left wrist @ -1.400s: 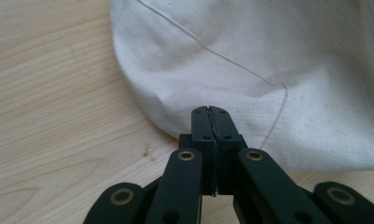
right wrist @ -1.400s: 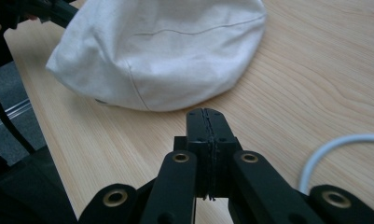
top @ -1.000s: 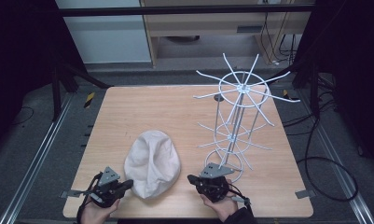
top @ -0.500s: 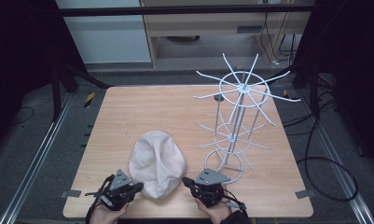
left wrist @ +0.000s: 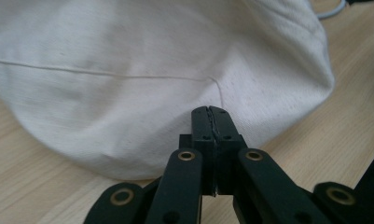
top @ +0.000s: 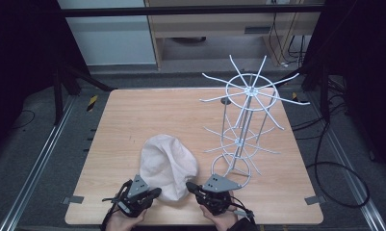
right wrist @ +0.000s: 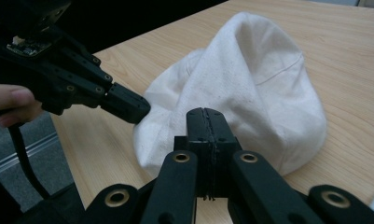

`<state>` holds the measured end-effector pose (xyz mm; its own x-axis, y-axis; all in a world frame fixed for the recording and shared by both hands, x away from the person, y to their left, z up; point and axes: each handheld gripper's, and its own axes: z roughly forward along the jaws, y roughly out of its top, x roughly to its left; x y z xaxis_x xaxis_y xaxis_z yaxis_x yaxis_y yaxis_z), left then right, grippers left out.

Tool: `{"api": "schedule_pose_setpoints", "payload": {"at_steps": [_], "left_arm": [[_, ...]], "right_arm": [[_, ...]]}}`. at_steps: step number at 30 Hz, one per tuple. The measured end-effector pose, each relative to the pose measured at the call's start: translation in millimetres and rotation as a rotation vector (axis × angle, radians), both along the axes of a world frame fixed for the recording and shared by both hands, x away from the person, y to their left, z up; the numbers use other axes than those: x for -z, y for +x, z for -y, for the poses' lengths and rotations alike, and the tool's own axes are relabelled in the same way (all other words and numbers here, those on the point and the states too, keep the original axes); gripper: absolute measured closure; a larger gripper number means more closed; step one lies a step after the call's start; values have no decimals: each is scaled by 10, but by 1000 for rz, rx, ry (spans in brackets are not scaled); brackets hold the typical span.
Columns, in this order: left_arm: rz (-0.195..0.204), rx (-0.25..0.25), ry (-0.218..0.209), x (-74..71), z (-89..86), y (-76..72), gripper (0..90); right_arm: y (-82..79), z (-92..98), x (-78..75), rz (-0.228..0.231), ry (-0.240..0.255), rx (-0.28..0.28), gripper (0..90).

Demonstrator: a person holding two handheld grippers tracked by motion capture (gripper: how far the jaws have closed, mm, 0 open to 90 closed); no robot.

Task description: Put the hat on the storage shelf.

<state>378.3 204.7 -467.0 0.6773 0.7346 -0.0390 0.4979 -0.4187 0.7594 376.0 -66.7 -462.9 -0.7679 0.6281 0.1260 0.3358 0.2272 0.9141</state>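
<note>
Hat, cream cloth, lies crumpled on the surface betw. the two hand-held grippers, at the near edge. Left hand-held gripper: jaws fully closed, nothing held; tips right at the hat's near-left rim, looks like touching in the left gripper view, can't be sure. Right hand-held gripper: jaws also fully closed, empty; tips at the hat's near-right rim, just beside it. In the right gripper view the left hand-held gripper's tip meets the hat's edge. Beyond the right one, w/ its base ring just past it: white wire rack, upright, spokes spread at top.
</note>
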Motion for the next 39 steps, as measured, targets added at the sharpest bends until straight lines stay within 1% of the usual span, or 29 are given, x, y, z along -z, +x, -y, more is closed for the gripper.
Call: {"api": "schedule_pose_setpoints", "payload": {"at_steps": [3,5,6,7,8,9,10,11,12,14,15,16,18,19,20,21,22,23,24,25,26,29,30,31,32,33,34,37,39], "left_arm": [[31,-69,-43,-121,-179,72,897],[65,-125,-36,-196,-302,169,895],[68,-150,-32,-211,-359,232,882],[66,-189,-31,-200,-450,353,834],[64,-210,-25,-180,-475,415,808],[64,-210,-25,-180,-475,415,757],[45,-243,-24,-132,-501,542,690],[45,-243,-24,-132,-501,542,638],[37,-246,-20,-105,-502,604,638],[13,-256,-20,-36,-476,758,483],[13,-256,-20,-36,-476,758,438],[13,-256,-1,-4,-451,817,406],[4,-258,9,34,-430,859,373],[4,-258,9,34,-430,859,358],[-13,-256,31,87,-415,890,356],[-13,-256,31,87,-415,890,353],[-25,-250,46,143,-409,905,351],[-25,-250,46,143,-409,905,354],[-33,-247,34,159,-413,908,354],[-42,-248,26,160,-415,910,374],[-54,-241,11,160,-409,905,428],[-65,-230,15,175,-388,903,495],[-74,-225,11,179,-377,902,559],[-81,-222,8,179,-373,903,559],[-98,-213,-2,179,-368,907,634],[-98,-213,-2,179,-368,907,675],[-106,-210,-4,179,-363,907,675],[-103,-211,10,156,-341,888,729],[-99,-211,1,136,-341,866,808]], "right_arm": [[-12,-42,1,3,10,-12,900],[-21,-81,5,5,10,-23,900],[-26,-101,7,4,10,-27,900],[-31,-133,12,6,1,-33,900],[-33,-143,14,6,-3,-35,900],[-32,-148,18,7,-6,-32,900],[-32,-149,20,3,-6,-27,900],[-32,-149,20,3,-6,-27,900],[-26,-144,25,2,-7,-27,900],[-21,-133,28,-1,-8,-16,900],[-21,-133,28,-1,-8,-16,900],[-28,-135,26,3,-15,-8,894],[-33,-141,28,1,-18,0,820],[-33,-141,28,1,-18,0,820],[-36,-153,43,-1,-21,3,763],[-36,-153,43,-1,-21,3,763],[-44,-179,60,3,-36,20,644],[-44,-179,60,3,-36,20,644],[-46,-190,73,6,-42,28,613],[-47,-201,86,5,-49,32,587],[-46,-224,116,-4,-58,39,538],[-44,-249,148,-17,-73,42,530],[-46,-270,168,-18,-85,43,567],[-46,-270,168,-18,-85,43,567],[-37,-278,173,-18,-98,47,634],[-37,-278,173,-18,-98,47,634],[-28,-274,179,-21,-101,49,675],[3,-273,212,-31,-118,56,814],[20,-279,227,-29,-136,59,876]]}}
